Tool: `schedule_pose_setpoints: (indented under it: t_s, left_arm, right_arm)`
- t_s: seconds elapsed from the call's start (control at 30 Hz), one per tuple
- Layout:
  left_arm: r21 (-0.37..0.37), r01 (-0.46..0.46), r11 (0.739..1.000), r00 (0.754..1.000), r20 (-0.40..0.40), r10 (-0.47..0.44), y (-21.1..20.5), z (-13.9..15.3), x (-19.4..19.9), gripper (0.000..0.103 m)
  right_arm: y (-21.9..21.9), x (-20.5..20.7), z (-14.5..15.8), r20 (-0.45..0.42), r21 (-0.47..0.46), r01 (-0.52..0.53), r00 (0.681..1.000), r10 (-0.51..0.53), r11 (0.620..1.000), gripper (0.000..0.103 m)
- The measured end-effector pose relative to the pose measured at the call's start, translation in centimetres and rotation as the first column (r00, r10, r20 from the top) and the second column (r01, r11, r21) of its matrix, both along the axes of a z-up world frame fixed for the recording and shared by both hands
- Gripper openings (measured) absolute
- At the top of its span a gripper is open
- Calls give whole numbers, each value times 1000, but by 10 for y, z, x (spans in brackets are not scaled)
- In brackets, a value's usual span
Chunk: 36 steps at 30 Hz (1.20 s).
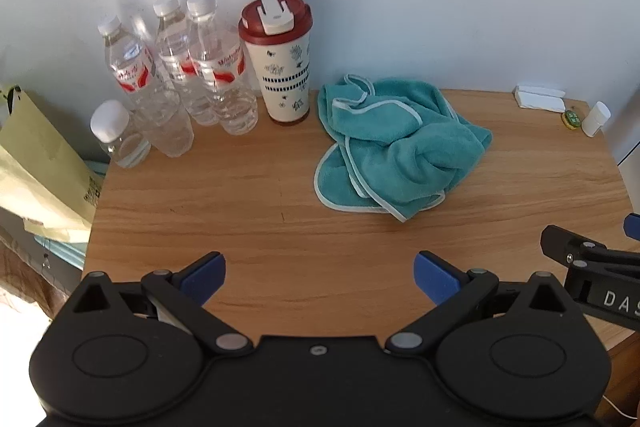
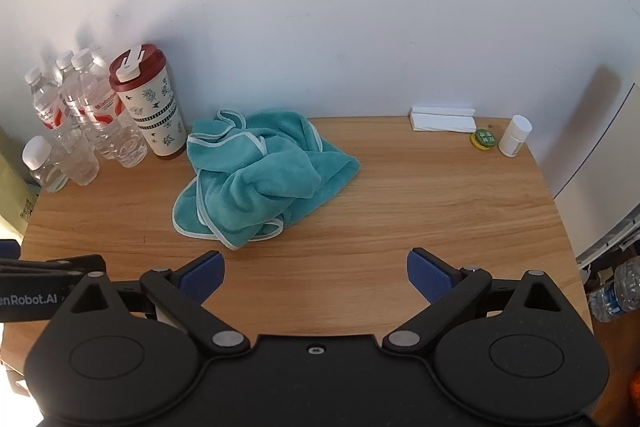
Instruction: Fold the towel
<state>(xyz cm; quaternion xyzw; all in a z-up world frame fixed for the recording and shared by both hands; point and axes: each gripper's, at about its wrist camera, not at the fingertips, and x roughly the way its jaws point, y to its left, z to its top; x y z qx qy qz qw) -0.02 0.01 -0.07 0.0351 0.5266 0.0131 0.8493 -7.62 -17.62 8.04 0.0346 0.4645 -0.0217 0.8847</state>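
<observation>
Your towel (image 1: 400,143) lies crumpled mid-frame on the bench (image 1: 260,211), right of the cup (image 1: 280,67); no fold shows, so all folding remains. Left tongs (image 1: 319,277) and right tongs (image 2: 316,275) gape wide, empty.

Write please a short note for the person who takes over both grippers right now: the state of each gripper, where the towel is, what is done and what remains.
Left gripper: open, empty, over the near part of the table.
Right gripper: open, empty, beside the left one, also near the front edge.
Towel: teal with pale trim, lying crumpled in a heap toward the back of the table, just right of the red-lidded cup and the water bottles. Neither gripper touches it.
Done: nothing yet.
Left: spread the towel flat, then fold it.
</observation>
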Motion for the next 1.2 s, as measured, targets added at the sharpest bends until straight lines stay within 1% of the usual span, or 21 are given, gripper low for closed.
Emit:
schedule_pose_setpoints:
  t_s: [0.2,0.33,0.43,0.67,0.83,1.2]
  left_arm:
    - [2,-1,1000,1000,-16,1,0,-3,-1,102]
    - [3,-1,1000,1000,-26,1,1,-5,-2,102]
    - [4,-1,1000,999,-34,1,1,-7,-2,102]
    - [7,0,1000,999,-52,1,1,-7,2,102]
    - [7,-2,1000,998,-58,3,2,-8,1,102]
    - [16,-2,1000,998,-64,3,3,-9,-1,102]
  right_arm:
    - [-6,5,3,-5,32,4,1000,-4,999,100]
    - [-10,3,6,4,23,22,1000,-22,999,100]
    - [-4,7,7,-16,1,38,999,-38,999,100]
    - [-9,3,7,1,-8,69,998,-69,998,100]
    - [-11,6,8,-19,-4,58,998,-58,998,100]
    - [-10,1,8,-16,-8,54,998,-54,999,100]
